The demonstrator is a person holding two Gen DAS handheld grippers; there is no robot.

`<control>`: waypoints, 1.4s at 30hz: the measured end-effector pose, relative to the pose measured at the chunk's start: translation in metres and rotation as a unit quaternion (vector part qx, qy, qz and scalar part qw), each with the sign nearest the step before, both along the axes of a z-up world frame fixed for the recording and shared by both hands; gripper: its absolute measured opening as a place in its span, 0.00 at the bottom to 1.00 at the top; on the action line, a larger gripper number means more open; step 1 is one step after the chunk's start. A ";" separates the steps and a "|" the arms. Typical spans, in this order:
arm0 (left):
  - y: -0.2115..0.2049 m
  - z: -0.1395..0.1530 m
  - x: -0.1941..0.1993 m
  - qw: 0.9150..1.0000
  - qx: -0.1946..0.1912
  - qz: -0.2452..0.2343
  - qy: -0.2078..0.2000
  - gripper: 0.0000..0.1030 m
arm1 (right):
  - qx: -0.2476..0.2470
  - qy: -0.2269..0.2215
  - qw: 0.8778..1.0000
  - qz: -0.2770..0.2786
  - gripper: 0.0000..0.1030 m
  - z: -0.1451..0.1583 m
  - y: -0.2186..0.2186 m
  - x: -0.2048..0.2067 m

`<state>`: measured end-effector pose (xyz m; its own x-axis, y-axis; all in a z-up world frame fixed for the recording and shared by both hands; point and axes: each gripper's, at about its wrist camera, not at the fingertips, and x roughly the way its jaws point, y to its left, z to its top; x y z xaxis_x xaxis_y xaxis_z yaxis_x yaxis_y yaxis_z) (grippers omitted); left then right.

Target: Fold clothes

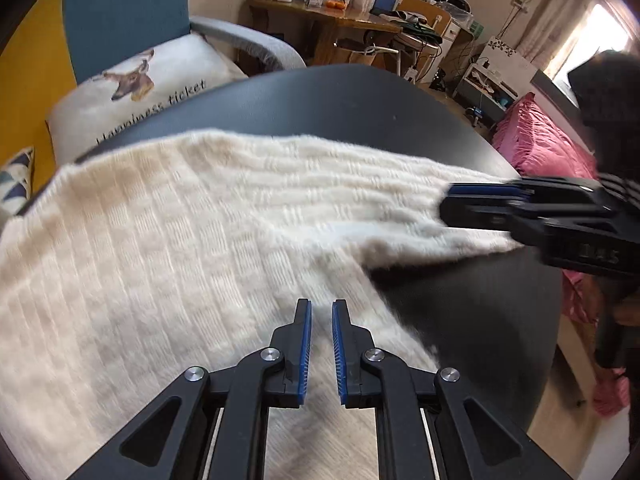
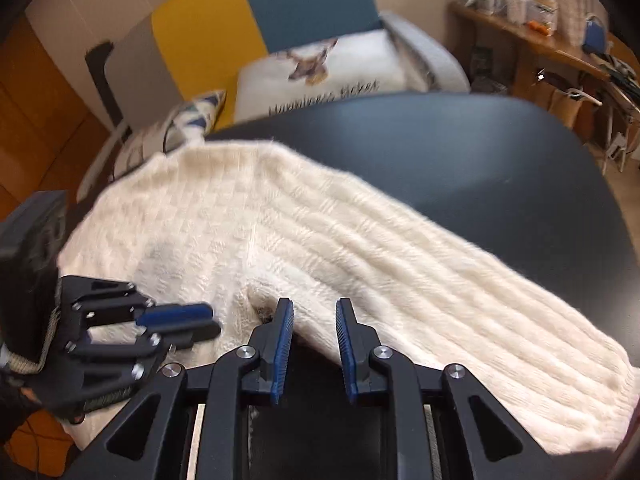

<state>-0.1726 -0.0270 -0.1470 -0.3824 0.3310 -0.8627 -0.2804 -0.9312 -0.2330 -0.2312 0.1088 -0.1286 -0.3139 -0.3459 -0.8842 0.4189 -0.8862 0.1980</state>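
A cream knitted sweater (image 1: 168, 240) lies flat on a dark round table (image 1: 320, 100). Its sleeve (image 1: 360, 184) stretches out to the right. My left gripper (image 1: 321, 308) hovers over the sweater's body near its lower edge, jaws slightly apart and empty. My right gripper (image 1: 448, 204) reaches in from the right over the sleeve's cuff end. In the right wrist view the sweater (image 2: 280, 220) and its sleeve (image 2: 460, 288) spread ahead. My right gripper (image 2: 314, 312) is open above the sleeve's lower edge near the armpit, holding nothing. My left gripper (image 2: 200, 320) shows at the lower left over the sweater.
A sofa with a white printed cushion (image 1: 152, 80) stands behind the table. A cluttered wooden desk (image 1: 340, 20) is at the back. A pink bedspread (image 1: 540, 148) lies to the right. The bare table (image 2: 480, 152) extends beyond the sleeve.
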 end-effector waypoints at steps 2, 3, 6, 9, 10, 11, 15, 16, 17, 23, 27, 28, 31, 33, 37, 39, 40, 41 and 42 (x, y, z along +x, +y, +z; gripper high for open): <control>0.003 -0.009 0.006 1.000 0.002 -0.002 -0.013 0.11 | 0.068 -0.010 0.998 -0.015 0.20 -0.021 -0.003 -0.005; 0.005 -0.014 0.009 1.000 -0.001 -0.005 -0.019 0.11 | 0.082 -0.011 0.996 -0.022 0.20 -0.027 0.000 -0.006; 0.007 -0.020 0.017 1.000 0.002 -0.007 -0.021 0.11 | 0.078 -0.004 0.996 -0.050 0.19 -0.032 0.015 -0.009; 0.004 -0.021 0.018 1.000 0.016 -0.006 -0.026 0.11 | 0.074 -0.002 0.995 -0.066 0.18 -0.033 0.023 -0.011; 0.002 -0.021 0.019 0.999 0.022 -0.004 -0.028 0.11 | 0.072 -0.004 0.995 -0.066 0.18 -0.032 0.023 -0.011; 0.002 -0.019 0.018 0.999 0.027 -0.002 -0.030 0.11 | 0.066 -0.008 0.996 -0.064 0.18 -0.030 0.024 -0.010; -0.012 -0.002 0.001 0.998 0.061 0.012 -0.024 0.11 | -0.024 0.004 0.996 -0.085 0.18 -0.003 0.045 -0.008; -0.017 0.004 -0.008 0.998 0.054 0.018 -0.013 0.11 | -0.038 0.009 0.995 -0.094 0.18 0.003 0.052 -0.010; -0.021 0.010 -0.017 0.999 0.047 0.024 -0.002 0.11 | -0.045 0.014 0.994 -0.102 0.18 0.006 0.059 -0.011; -0.040 0.021 -0.085 0.998 0.011 0.049 0.028 0.11 | -0.001 0.016 0.986 -0.164 0.18 -0.005 0.089 -0.029; -0.038 0.008 -0.124 0.998 -0.012 0.058 0.025 0.11 | 0.050 0.007 0.977 -0.209 0.18 -0.025 0.107 -0.036; -0.034 0.001 -0.129 0.998 -0.022 0.058 0.021 0.11 | 0.058 0.009 0.976 -0.212 0.18 -0.028 0.109 -0.036; -0.026 -0.018 -0.138 0.997 -0.041 0.058 -0.001 0.11 | 0.077 0.025 0.976 -0.203 0.18 -0.030 0.111 -0.033; -0.027 -0.013 -0.132 0.997 -0.037 0.061 0.003 0.11 | 0.091 0.033 0.975 -0.198 0.18 -0.029 0.110 -0.032; -0.028 -0.002 -0.119 0.997 -0.029 0.065 0.010 0.11 | 0.044 0.019 0.976 -0.213 0.18 -0.013 0.130 -0.033; -0.029 0.003 -0.112 0.997 -0.025 0.067 0.013 0.11 | 0.023 0.035 0.973 -0.226 0.19 0.002 0.150 -0.021; -0.029 0.005 -0.109 0.997 -0.022 0.069 0.015 0.11 | 0.021 0.037 0.970 -0.238 0.20 0.006 0.162 -0.015; -0.030 0.008 -0.105 0.997 -0.020 0.070 0.017 0.11 | 0.024 0.034 0.966 -0.255 0.20 0.007 0.176 -0.010; -0.030 0.010 -0.102 0.997 -0.018 0.071 0.019 0.11 | 0.028 0.030 0.962 -0.272 0.20 0.008 0.190 -0.006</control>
<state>-0.2747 -0.0568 -0.1367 -0.4552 0.2396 -0.8575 -0.1534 -0.9698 -0.1896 -0.2368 0.2986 -0.1205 -0.4860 -0.0698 -0.8712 -0.0995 -0.9859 0.1345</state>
